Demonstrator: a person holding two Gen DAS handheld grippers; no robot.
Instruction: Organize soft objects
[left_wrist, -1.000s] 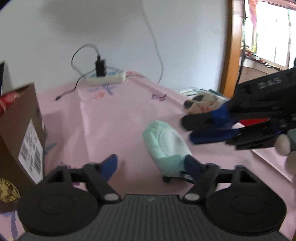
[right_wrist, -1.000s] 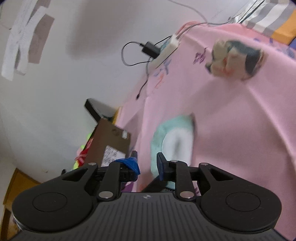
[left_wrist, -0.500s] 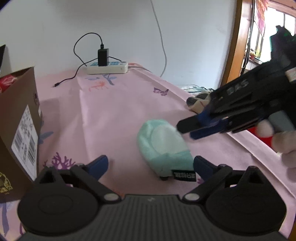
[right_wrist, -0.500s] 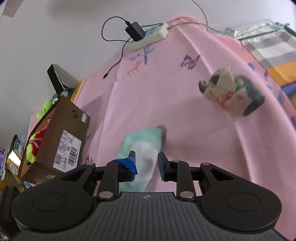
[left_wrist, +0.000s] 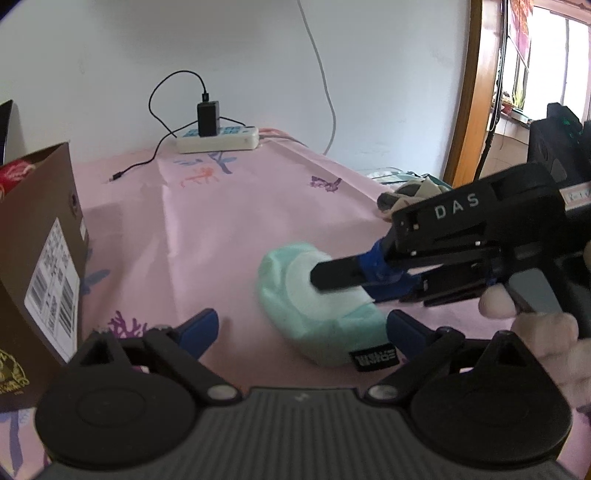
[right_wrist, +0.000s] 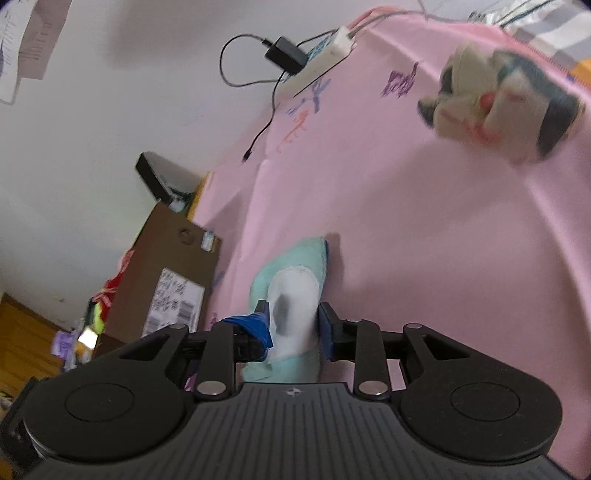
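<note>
A mint-green soft toy (left_wrist: 314, 306) with a white patch is seen lying on the pink sheet (left_wrist: 229, 229) of the counter, near its front. The left claw (left_wrist: 301, 328) is held wide apart just in front of the toy; its right finger stands beside the toy's near end, where a black label is sewn, and nothing is gripped. The right claw (right_wrist: 291, 325) is seen from its own camera with its jaws set either side of the toy's white patch; they have just been opening, and a gap is visible at each pad, so the toy is not clamped. In the left view this claw is seen reaching in from the right, over the toy, held by a hand (left_wrist: 543, 325). A brown box (left_wrist: 37, 258) stands at the left. A second, grey-and-cream plush (right_wrist: 506, 107) lies well apart, towards the far right edge. A power strip (left_wrist: 218, 138) with a black charger rests by the wall.
</note>
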